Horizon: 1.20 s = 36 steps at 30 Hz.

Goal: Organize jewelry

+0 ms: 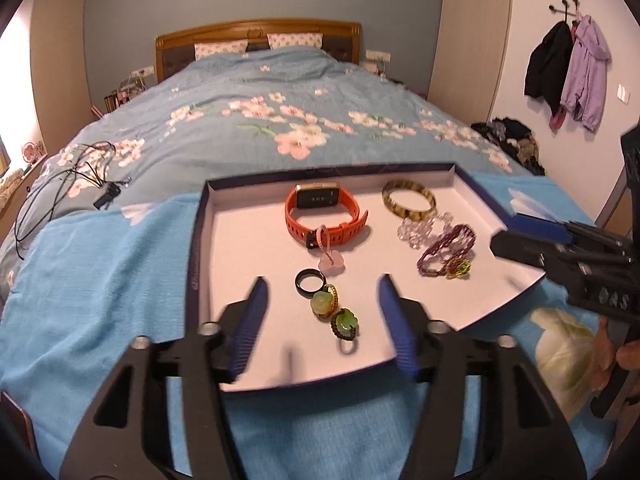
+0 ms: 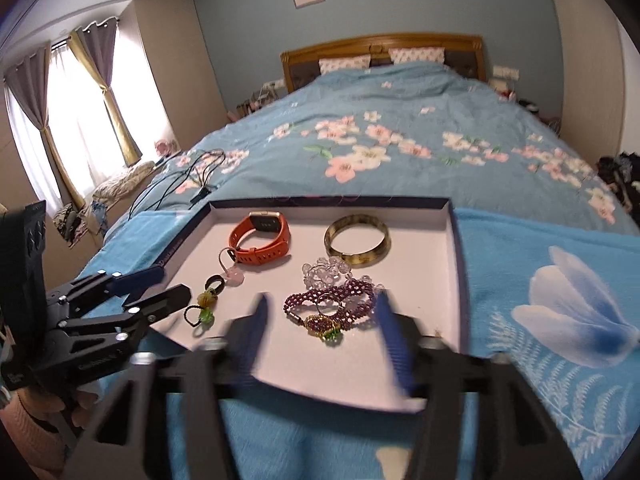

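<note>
A shallow white tray [image 1: 240,240] with a dark rim lies on the bed. In it are an orange watch [image 1: 324,212], a tortoise-coloured bangle [image 1: 408,200], clear beads [image 1: 420,228], a purple bead bracelet [image 1: 446,250], a black ring [image 1: 309,282], two green charms [image 1: 332,312] and a pink pendant [image 1: 330,262]. My left gripper [image 1: 320,292] is open and empty over the tray's near part, around the black ring and green charms. My right gripper [image 2: 320,312] is open and empty, straddling the purple bracelet [image 2: 332,304]. The bangle [image 2: 357,240] and watch [image 2: 262,240] lie beyond it.
The tray sits on a light blue towel [image 1: 100,300] over a blue floral bedspread [image 1: 260,100]. Black cables [image 1: 76,184] lie on the bed to the left. Coats [image 1: 568,72] hang on the right wall. Curtained windows [image 2: 80,120] are at the left.
</note>
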Tool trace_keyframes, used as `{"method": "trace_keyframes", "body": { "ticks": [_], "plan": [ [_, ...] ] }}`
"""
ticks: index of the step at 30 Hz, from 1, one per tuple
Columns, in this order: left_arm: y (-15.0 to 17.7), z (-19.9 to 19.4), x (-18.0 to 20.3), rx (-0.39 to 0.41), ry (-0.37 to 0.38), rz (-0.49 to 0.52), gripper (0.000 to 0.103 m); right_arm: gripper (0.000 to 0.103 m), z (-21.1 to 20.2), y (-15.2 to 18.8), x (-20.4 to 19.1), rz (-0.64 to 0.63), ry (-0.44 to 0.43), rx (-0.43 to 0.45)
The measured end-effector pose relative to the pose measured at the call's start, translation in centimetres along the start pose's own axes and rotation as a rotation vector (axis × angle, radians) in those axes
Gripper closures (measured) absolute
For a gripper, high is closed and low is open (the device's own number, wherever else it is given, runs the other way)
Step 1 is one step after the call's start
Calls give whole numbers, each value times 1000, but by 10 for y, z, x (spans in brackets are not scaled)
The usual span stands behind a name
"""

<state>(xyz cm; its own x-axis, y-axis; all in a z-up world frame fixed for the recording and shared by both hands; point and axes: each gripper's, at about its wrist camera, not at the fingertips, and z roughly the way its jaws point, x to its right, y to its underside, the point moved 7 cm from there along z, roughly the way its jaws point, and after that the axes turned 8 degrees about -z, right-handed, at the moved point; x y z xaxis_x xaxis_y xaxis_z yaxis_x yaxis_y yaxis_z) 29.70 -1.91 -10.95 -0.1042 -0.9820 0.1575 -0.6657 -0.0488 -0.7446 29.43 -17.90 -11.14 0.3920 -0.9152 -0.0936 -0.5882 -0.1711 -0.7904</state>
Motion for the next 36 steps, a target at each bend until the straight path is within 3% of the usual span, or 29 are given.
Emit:
{"method": "trace_keyframes", "body": {
  "ticks": [2, 5, 9, 22, 36],
  "plan": [
    [0, -18, 0, 50, -16, 6, 17, 34, -10, 3, -2, -8, 17, 23],
    [2, -44, 1, 128, -46, 22, 5, 16, -29, 8, -9, -34, 68, 87],
    [8, -80, 1, 226, -65, 18, 5, 7, -49, 15, -21, -79, 104, 156],
    [36, -166, 1, 444, -99, -22, 5, 7, -100, 31, -45, -128, 192, 326],
    [55, -200, 15, 524, -91, -21, 5, 7, -131, 33, -49, -110, 234, 415]
  ]
}}
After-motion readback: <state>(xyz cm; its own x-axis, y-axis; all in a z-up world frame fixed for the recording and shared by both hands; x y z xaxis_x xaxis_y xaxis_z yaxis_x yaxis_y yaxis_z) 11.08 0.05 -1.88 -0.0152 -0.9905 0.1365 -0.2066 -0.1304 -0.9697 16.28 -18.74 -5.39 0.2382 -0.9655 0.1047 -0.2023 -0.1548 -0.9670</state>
